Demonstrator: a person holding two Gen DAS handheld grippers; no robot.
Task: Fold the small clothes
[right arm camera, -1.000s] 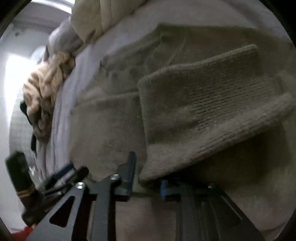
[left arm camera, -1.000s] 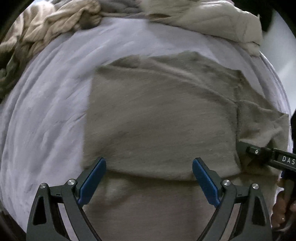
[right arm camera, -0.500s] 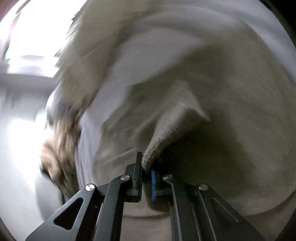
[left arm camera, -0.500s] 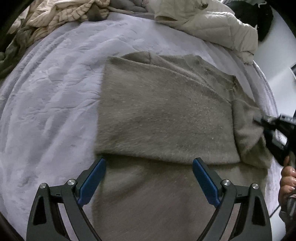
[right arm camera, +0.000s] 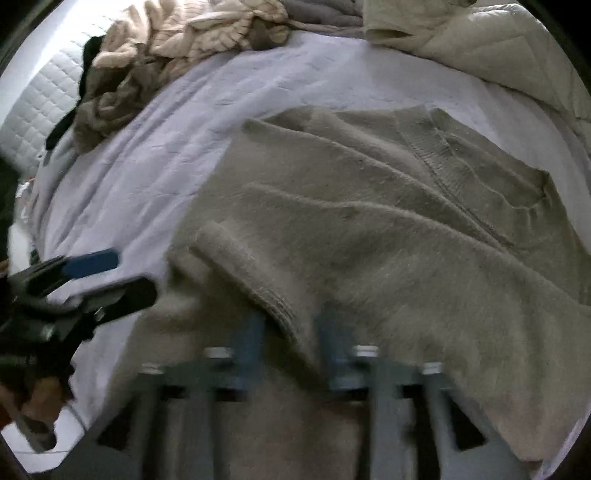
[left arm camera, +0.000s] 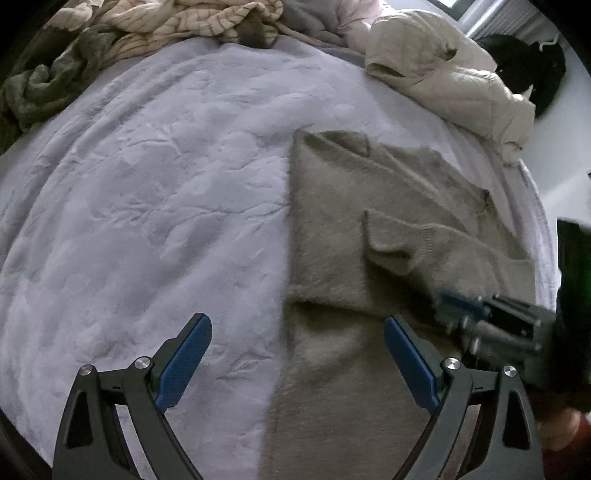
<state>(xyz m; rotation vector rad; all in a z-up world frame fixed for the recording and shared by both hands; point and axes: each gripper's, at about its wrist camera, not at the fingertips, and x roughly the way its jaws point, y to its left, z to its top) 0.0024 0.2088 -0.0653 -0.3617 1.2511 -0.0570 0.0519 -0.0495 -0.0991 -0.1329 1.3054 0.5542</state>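
With the sleeve (right arm camera: 251, 273) folded across the taupe sweater (left arm camera: 369, 206), both the left gripper (left arm camera: 295, 354) and the right gripper (right arm camera: 291, 332) gape empty; next, the hem fold.

The sweater (left arm camera: 332, 206) was a dull grey-beige. It lay on a pale lavender bedspread (left arm camera: 166, 203) embossed with a leaf-and-branch pattern. Beyond the sweater were a cream quilt (left arm camera: 443, 74), stitched in diamonds, and a beige blanket (left arm camera: 177, 22) with thin dark stripes. Beside that blanket sat an olive-green heap (left arm camera: 44, 85), perhaps brownish. Both grippers' pads (left arm camera: 184, 363) were blue on black frames.
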